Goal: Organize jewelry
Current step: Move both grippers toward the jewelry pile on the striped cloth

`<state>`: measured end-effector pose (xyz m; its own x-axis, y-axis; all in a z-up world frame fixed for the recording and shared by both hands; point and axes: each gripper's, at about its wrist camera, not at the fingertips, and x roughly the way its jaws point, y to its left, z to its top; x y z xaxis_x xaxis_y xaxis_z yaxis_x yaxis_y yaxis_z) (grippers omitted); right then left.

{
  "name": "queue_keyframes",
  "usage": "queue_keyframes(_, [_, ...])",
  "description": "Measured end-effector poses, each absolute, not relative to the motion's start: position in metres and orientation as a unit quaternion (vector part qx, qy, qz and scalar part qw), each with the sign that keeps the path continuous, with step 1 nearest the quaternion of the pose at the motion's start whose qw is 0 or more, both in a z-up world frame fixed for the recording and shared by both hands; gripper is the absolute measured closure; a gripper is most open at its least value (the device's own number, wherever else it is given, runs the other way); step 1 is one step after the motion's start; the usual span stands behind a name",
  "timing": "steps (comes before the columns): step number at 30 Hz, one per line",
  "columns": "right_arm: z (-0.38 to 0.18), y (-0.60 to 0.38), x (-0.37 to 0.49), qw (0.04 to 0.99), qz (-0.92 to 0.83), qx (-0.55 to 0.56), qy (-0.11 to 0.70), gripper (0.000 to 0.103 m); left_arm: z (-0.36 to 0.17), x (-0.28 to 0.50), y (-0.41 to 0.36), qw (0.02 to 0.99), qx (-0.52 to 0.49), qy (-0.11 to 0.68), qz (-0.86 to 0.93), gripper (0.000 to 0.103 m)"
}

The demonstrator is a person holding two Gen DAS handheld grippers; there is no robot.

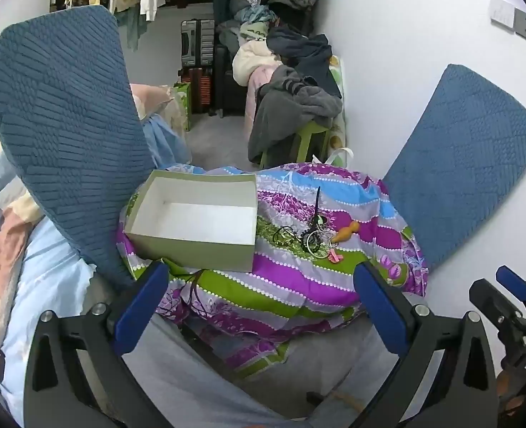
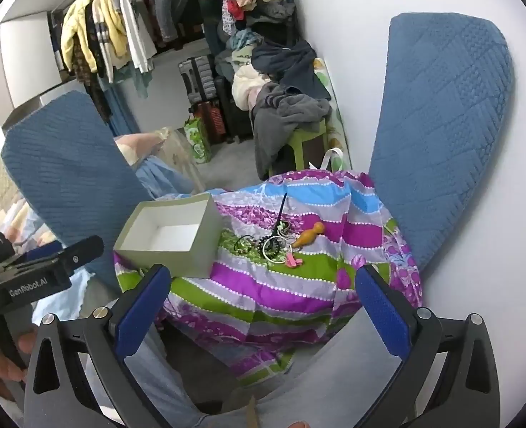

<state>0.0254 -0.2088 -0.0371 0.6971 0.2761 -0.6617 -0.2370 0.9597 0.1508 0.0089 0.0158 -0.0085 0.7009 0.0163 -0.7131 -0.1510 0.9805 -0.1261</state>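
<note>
Jewelry (image 1: 311, 237) (image 2: 273, 244): small tangled heap, thin rings, black beaded chain, black strap, on striped flowery cloth (image 1: 291, 278) (image 2: 263, 285), just right of box. Orange wooden piece (image 1: 347, 232) (image 2: 307, 236), rounded, smooth, at heap's right edge; pink clip (image 1: 334, 256) (image 2: 293, 261) at near edge. Box (image 1: 195, 219) (image 2: 168, 233): rectangular cardboard, grey-green outside, white inside, open top, nothing in it. Two blue quilted cushions (image 1: 66, 135) (image 2: 438, 132) flank cloth. Left gripper (image 1: 261, 306): fingers spread wide, holding nothing. Right gripper (image 2: 263, 303): fingers wide apart, nothing between.
</note>
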Motion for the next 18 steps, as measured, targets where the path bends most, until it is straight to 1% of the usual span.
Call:
queue_keyframes(4, [-0.034, -0.208, 0.030, 0.913, 0.152, 0.034, 0.377, 0.000, -0.007, 0.015, 0.015, 0.917, -0.088, 0.386, 0.044, 0.000])
queue_keyframes(18, [-0.035, -0.201, 0.038, 0.915, 0.142, 0.020, 0.376, 0.000, -0.008, 0.024, 0.014, 0.916, -0.087, 0.389, 0.042, 0.000])
